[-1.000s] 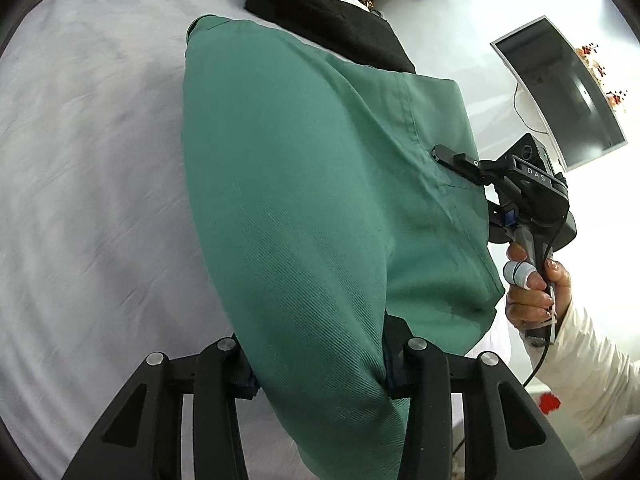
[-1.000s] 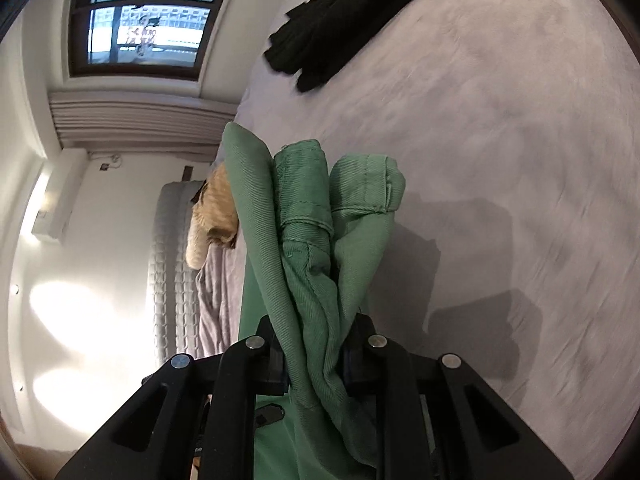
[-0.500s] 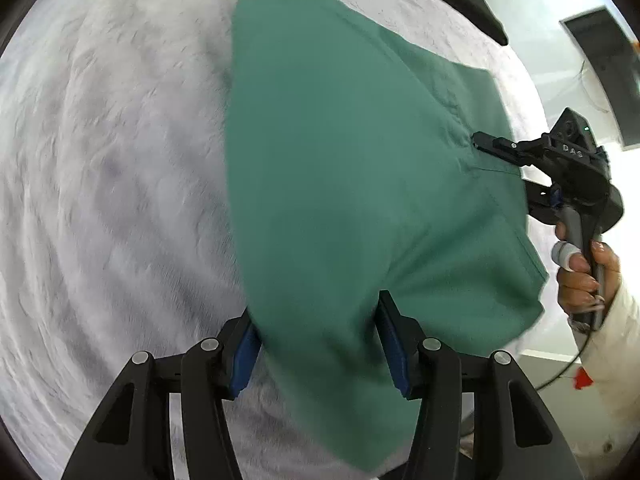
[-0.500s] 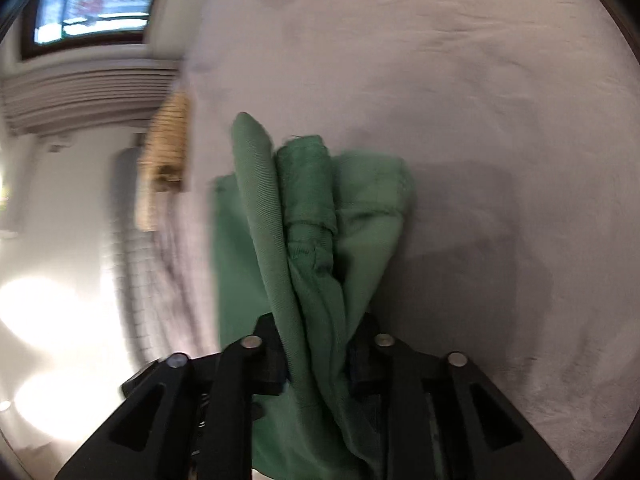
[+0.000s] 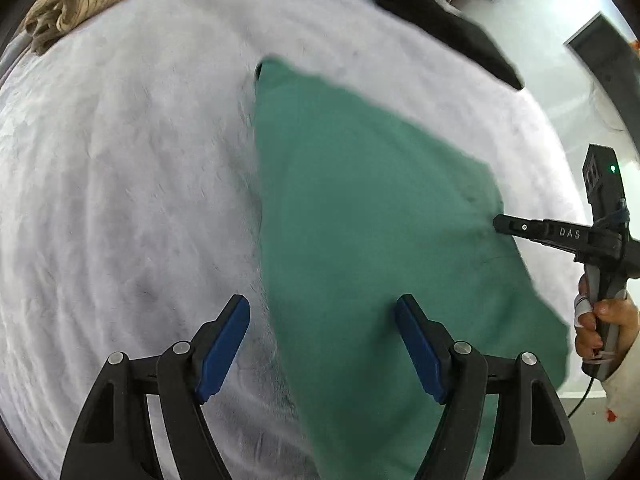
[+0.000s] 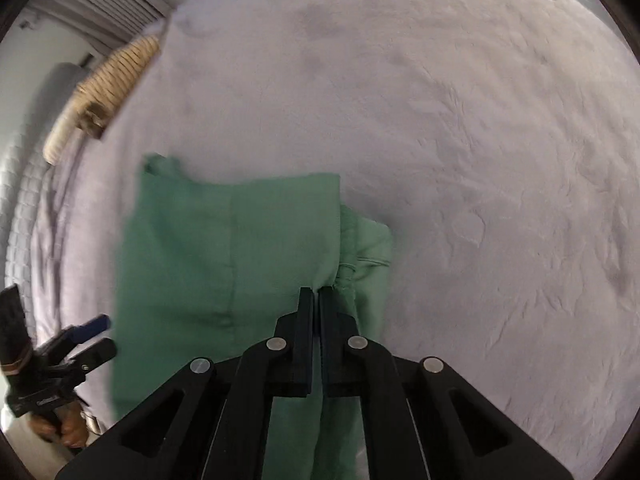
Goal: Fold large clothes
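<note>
Pale plush bedcover (image 5: 132, 184) carries the green cotton garment (image 5: 360, 208) mid-bed; left gripper (image 5: 322, 346) just opened wide, empty, right gripper (image 6: 319, 300) closed at its edge, so a dragged hem may undo the fold.

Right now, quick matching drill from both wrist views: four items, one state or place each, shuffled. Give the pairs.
Things:
1. left gripper
2. right gripper
3. green garment
4. black garment

States or places:
A. at the far edge of the bed, away from both grippers
B. jaws wide apart, blue pads pressing on nothing
C. lying flat on the pale bed cover
D. jaws closed together, tips at the green fabric's edge

Pairs: 1-B, 2-D, 3-C, 4-A
</note>
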Demonstrator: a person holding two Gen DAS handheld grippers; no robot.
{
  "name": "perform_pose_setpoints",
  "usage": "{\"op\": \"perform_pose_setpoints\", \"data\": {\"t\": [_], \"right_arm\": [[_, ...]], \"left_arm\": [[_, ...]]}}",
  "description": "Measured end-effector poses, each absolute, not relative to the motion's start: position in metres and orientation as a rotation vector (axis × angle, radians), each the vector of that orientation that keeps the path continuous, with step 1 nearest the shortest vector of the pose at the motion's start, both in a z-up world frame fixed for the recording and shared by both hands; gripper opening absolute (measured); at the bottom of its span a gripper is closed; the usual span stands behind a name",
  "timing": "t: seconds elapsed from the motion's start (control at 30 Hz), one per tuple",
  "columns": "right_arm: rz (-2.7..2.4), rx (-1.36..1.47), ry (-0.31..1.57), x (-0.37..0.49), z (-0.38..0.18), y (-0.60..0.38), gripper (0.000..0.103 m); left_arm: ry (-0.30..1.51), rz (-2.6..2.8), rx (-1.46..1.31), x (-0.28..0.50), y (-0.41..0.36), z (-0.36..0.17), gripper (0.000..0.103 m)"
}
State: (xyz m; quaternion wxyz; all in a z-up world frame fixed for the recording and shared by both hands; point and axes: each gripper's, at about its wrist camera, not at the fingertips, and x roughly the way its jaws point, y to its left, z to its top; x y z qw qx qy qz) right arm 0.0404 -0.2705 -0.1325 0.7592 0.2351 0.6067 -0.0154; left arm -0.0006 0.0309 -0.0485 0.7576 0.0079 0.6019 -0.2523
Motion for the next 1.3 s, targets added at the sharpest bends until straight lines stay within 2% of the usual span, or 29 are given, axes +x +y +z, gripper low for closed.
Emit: {"op": "perform_pose_setpoints", "data": {"t": [0.17, 0.23, 0.27, 0.4, 0.67, 0.7, 0.77, 0.93, 1.07, 1.3], "right_arm": [[-0.015, 0.612, 1.297, 0.031, -0.143, -0.284, 0.002], [-0.03, 0.646, 1.304, 0.023, -0.133, -0.29, 0.003], [-0.034, 0.656, 1.302, 0.016, -0.125, -0.291, 0.009], [-0.005, 0.64, 1.297, -0.01, -0.092, -0.286, 0.01], [0.077, 0.62, 1.347, -0.063, -0.065, -0.243, 0.01], [0.081, 0.601, 1.36, -0.069, -0.065, -0.236, 0.01], [0.084, 0.579, 1.386, -0.085, -0.068, -0.232, 0.01], [-0.01, 0.495, 1.486, -0.107, -0.097, -0.227, 0.01], [-0.054, 0.587, 1.512, -0.118, -0.125, -0.239, 0.006], [-0.112, 0.596, 1.572, -0.126, -0.155, -0.237, 0.006]], "left_arm": [[1.293, -0.523, 0.058, -0.013, 0.03, -0.036, 0.076], [1.288, -0.53, 0.089, -0.021, 0.039, -0.027, 0.076], [1.294, -0.534, 0.096, -0.027, 0.044, -0.021, 0.076], [1.331, -0.561, 0.111, -0.052, 0.059, -0.006, 0.076], [1.427, -0.529, 0.148, -0.101, 0.064, -0.041, 0.078], [1.419, -0.526, 0.151, -0.104, 0.065, -0.042, 0.083], [1.394, -0.505, 0.166, -0.11, 0.067, -0.041, 0.086], [1.41, -0.487, 0.135, -0.112, 0.069, -0.046, 0.086], [1.419, -0.469, 0.128, -0.115, 0.069, -0.044, 0.086], [1.458, -0.443, 0.084, -0.113, 0.069, -0.048, 0.086]]}}
